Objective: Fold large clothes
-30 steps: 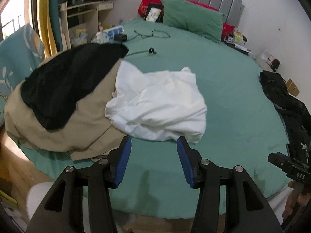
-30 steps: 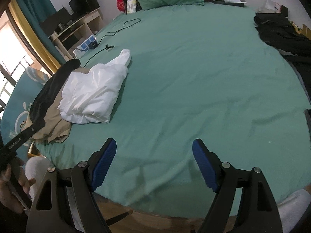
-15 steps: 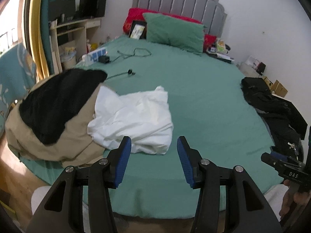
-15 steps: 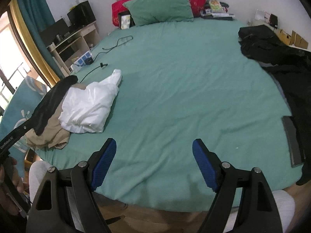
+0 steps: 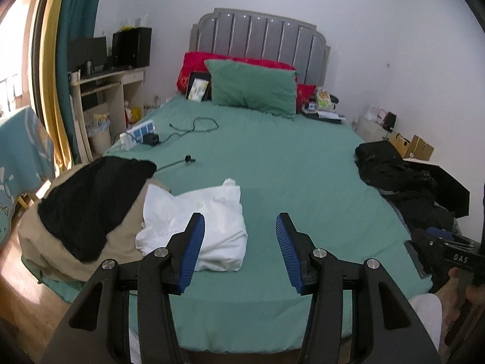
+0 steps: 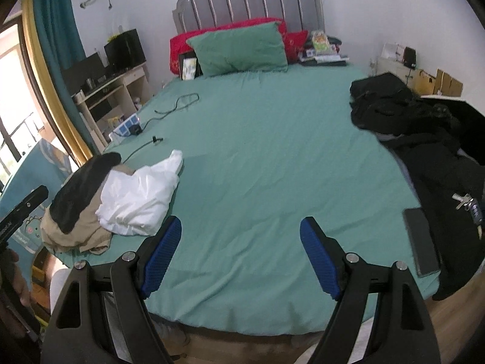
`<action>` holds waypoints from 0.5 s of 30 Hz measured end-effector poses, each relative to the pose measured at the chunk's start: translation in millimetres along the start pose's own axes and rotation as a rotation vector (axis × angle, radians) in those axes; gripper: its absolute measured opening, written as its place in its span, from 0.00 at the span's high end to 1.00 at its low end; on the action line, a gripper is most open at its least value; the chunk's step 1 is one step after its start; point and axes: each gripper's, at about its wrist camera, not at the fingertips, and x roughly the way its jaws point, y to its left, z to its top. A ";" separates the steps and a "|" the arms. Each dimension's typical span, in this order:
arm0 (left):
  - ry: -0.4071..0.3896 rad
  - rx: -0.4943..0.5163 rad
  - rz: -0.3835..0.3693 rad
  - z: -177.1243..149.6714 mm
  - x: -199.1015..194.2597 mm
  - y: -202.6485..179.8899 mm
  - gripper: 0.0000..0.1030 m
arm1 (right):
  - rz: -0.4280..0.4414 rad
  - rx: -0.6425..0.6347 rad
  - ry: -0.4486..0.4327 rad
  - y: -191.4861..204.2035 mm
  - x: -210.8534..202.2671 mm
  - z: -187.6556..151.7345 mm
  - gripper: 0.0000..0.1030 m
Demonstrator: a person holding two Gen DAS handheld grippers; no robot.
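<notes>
A wide bed (image 6: 266,157) with a green sheet fills both wrist views, seen from its foot, and everything here is placed relative to that bed. At the bed's front left corner lies a heap of clothes: a black garment (image 5: 91,200) on top of a tan garment (image 5: 60,251), which hangs slightly over the bed's edge. Touching the heap on its right side, on the sheet, rests a crumpled white garment (image 5: 209,221), loosely bundled and not folded flat. Farther up the bed's left side lie a white power strip (image 5: 136,133) and a dark cable (image 5: 194,127) looping across the sheet. At the head of the bed a green pillow (image 5: 251,88) leans against red pillows (image 5: 194,66) and a grey padded headboard (image 5: 257,39). Along the bed's right edge sprawls a pile of black clothing (image 6: 424,139), with a dark flat phone (image 6: 421,242) lying beside it near the front right corner. The left gripper (image 5: 239,248) hangs over the foot of the bed, its blue-padded fingers spread apart with nothing between them, the white garment just beyond its left finger. The right gripper (image 6: 241,257) also hangs over the foot of the bed, its fingers spread wider still and empty, above bare sheet. A wooden floor (image 6: 448,306) shows below the bed's front edge.
</notes>
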 end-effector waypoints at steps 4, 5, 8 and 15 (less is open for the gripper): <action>-0.025 -0.007 0.000 6.7 -11.7 0.4 0.50 | -0.012 -0.014 -0.048 3.4 -19.9 6.0 0.22; -0.036 -0.004 0.004 8.9 -15.1 0.0 0.50 | -0.015 -0.021 -0.063 5.0 -26.3 7.8 0.22; -0.076 0.004 0.011 14.6 -26.6 -1.8 0.50 | -0.021 -0.036 -0.095 8.5 -38.9 11.6 0.22; -0.151 0.022 0.008 23.1 -52.3 -6.7 0.50 | -0.028 -0.078 -0.177 20.0 -70.5 18.5 0.22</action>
